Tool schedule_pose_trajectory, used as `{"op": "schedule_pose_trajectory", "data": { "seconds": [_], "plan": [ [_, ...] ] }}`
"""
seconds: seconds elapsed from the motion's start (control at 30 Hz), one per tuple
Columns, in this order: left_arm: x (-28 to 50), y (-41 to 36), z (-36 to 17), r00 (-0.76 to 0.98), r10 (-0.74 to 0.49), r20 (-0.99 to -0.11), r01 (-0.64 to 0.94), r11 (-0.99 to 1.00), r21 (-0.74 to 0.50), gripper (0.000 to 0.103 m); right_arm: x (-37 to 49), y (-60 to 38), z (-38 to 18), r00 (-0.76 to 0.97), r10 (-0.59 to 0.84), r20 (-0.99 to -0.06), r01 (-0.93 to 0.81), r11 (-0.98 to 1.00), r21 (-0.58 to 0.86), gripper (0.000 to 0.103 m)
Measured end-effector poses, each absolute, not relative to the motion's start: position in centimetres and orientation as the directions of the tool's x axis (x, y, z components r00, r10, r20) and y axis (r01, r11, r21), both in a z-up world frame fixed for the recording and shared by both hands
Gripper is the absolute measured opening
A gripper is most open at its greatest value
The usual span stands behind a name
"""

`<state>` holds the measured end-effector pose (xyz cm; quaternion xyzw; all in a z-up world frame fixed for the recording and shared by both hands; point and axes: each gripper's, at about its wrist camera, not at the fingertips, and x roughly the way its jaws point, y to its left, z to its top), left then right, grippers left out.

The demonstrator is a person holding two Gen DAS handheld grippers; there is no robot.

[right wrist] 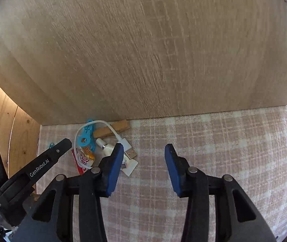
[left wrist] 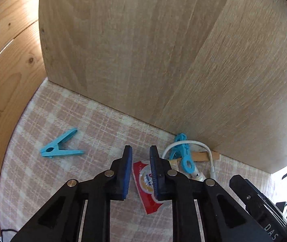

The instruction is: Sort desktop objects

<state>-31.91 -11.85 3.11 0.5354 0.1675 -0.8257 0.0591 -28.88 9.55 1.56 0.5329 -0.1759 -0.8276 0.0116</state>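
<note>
My left gripper (left wrist: 141, 151) hangs just above a red snack packet (left wrist: 146, 183) on the checked cloth, its jaws a narrow gap apart and empty. A blue clothes peg (left wrist: 60, 148) lies alone to its left. To its right a pile holds a second blue peg (left wrist: 183, 153), a wooden peg (left wrist: 203, 156), a white USB cable (left wrist: 211, 161) and a small white tube (left wrist: 197, 175). My right gripper (right wrist: 143, 151) is wide open and empty over bare cloth, right of the same pile: blue peg (right wrist: 85, 139), wooden peg (right wrist: 113, 130), cable plug (right wrist: 130, 152), tube (right wrist: 108, 148), packet (right wrist: 82, 161).
A tall pale wooden box (left wrist: 143, 50) stands on the cloth right behind the pile and fills the far view (right wrist: 143, 50). A pine plank wall (left wrist: 8, 80) closes the left side. The left gripper's body (right wrist: 32, 173) shows at the left of the right wrist view.
</note>
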Motion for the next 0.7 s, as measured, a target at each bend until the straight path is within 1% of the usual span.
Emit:
{"op": "schedule_pose_trajectory", "data": {
  "seconds": [0.2,0.3,0.37,0.43,0.5,0.6,0.7],
  "plan": [
    [-32.4,-10.4,2.1,-0.444,0.096,-0.891,0.251,-0.941,-0.226,0.015,-30.0,8.1,0.6,-0.434,-0.188,-0.881,-0.140,-0.952,0.272,0.041],
    [-32.5,-9.9,1.8,-0.457,0.146,-0.877,0.224,-0.936,-0.272,0.014,-30.2,7.7,0.1,-0.443,-0.194,-0.875,-0.143,-0.948,0.283,0.040],
    [-32.3,-9.5,1.7,-0.468,0.152,-0.870,0.201,-0.941,-0.273,0.014,-30.5,7.6,-0.3,-0.436,-0.200,-0.878,-0.141,-0.948,0.286,0.033],
    [-32.1,-9.2,1.4,-0.472,0.191,-0.860,0.164,-0.940,-0.299,0.014,-30.7,7.7,-0.5,-0.433,-0.204,-0.878,-0.129,-0.950,0.284,0.032],
    [-31.6,-8.7,1.3,-0.471,0.215,-0.855,0.133,-0.941,-0.310,0.014,-30.5,7.6,-0.5,-0.431,-0.201,-0.879,-0.101,-0.958,0.269,0.026],
    [-30.2,-7.5,1.1,-0.460,0.228,-0.858,0.077,-0.952,-0.295,0.013,-29.4,8.0,-0.5,-0.421,-0.203,-0.884,-0.069,-0.965,0.254,0.022],
    [-28.1,-6.0,0.9,-0.443,0.268,-0.856,0.010,-0.953,-0.303,0.013,-27.3,8.4,-0.4,-0.415,-0.180,-0.892,-0.026,-0.977,0.209,0.021]
  ]
}}
